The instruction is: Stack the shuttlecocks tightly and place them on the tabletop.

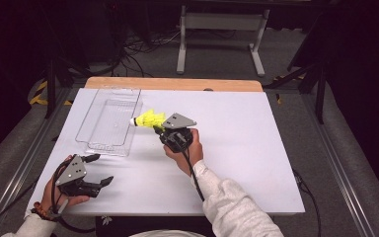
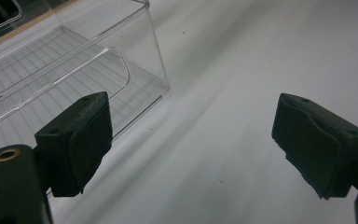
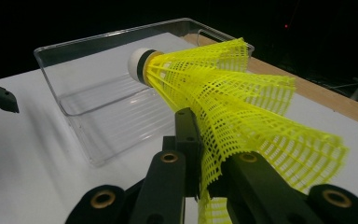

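You have a white tabletop [image 1: 237,148] before you with a wooden strip [image 1: 177,84] along its far edge, and beyond it, on the grey floor, a white metal stand [image 1: 222,22], tangled dark cables [image 1: 143,47] and yellow-and-black tape [image 1: 39,94].

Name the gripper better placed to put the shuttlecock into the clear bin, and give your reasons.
Right. The right gripper is shut on the yellow shuttlecock, whose white tip already points at the clear bin beside it. The left gripper is open and holds nothing, nearer the table's front edge.
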`<state>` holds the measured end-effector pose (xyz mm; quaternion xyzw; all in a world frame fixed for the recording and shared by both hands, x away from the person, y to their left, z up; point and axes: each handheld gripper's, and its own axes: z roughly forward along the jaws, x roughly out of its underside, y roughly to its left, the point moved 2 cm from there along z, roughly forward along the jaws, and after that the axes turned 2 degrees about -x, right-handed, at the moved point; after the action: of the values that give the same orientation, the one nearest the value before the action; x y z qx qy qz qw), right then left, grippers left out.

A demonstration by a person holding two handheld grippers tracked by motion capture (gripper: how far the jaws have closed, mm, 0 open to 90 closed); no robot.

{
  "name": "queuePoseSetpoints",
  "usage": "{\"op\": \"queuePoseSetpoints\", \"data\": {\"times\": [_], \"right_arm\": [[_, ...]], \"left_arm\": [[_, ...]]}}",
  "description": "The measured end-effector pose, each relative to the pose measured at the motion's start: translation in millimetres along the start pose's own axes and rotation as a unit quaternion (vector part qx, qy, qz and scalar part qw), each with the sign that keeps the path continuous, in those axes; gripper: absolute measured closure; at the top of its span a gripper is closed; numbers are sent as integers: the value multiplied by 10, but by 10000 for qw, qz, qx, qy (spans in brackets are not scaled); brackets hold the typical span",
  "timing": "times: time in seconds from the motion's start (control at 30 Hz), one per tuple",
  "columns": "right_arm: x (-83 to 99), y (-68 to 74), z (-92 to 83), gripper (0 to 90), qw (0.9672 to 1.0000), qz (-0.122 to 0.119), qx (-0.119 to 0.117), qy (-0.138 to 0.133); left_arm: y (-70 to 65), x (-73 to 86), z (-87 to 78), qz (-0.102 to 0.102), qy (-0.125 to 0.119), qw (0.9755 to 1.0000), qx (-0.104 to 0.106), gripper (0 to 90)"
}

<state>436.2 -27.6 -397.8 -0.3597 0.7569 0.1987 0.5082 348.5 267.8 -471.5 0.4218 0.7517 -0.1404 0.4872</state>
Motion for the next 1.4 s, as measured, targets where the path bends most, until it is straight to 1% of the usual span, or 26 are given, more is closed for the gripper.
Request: {"op": "queuePoseSetpoints", "data": {"times": [0.27, 0.43, 0.5, 0.6, 0.8, 0.97, 1.03, 1.1, 1.2, 1.3, 1.4], "right_arm": [[-91, 28, 112, 872, 9999, 24, -135, -59], [-145, 43, 181, 872, 9997, 47, -217, -108], [-170, 57, 201, 872, 9996, 20, -252, -115], [-221, 84, 234, 872, 9994, -3, -314, -130], [-308, 139, 306, 872, 9990, -123, -423, -114], [-358, 199, 395, 872, 9984, -204, -530, -63], [-368, 228, 441, 872, 9981, -214, -578, -36], [-375, 250, 478, 872, 9979, -219, -609, -12], [-389, 288, 537, 872, 9975, -250, -659, 32], [-416, 324, 597, 872, 9970, -191, -751, 37], [-433, 367, 656, 872, 9965, -207, -807, 87]], "left_arm": [[-11, 51, -99, -89, 1, 9999, -120, 133], [-27, 89, -147, -111, 38, 9997, -190, 133], [-36, 106, -169, -111, 54, 9997, -220, 133], [-46, 120, -200, -165, 49, 9996, -243, 133], [-55, 139, -243, -173, 59, 9993, -311, 133], [-54, 130, -243, -144, 44, 9994, -327, 132], [-56, 125, -237, -158, 35, 9994, -303, 132], [-52, 125, -233, -120, 49, 9994, -306, 132], [-51, 131, -239, -149, 46, 9994, -299, 132], [-45, 130, -256, -154, 21, 9994, -317, 132], [-52, 127, -263, -135, 20, 9994, -309, 131]]}}
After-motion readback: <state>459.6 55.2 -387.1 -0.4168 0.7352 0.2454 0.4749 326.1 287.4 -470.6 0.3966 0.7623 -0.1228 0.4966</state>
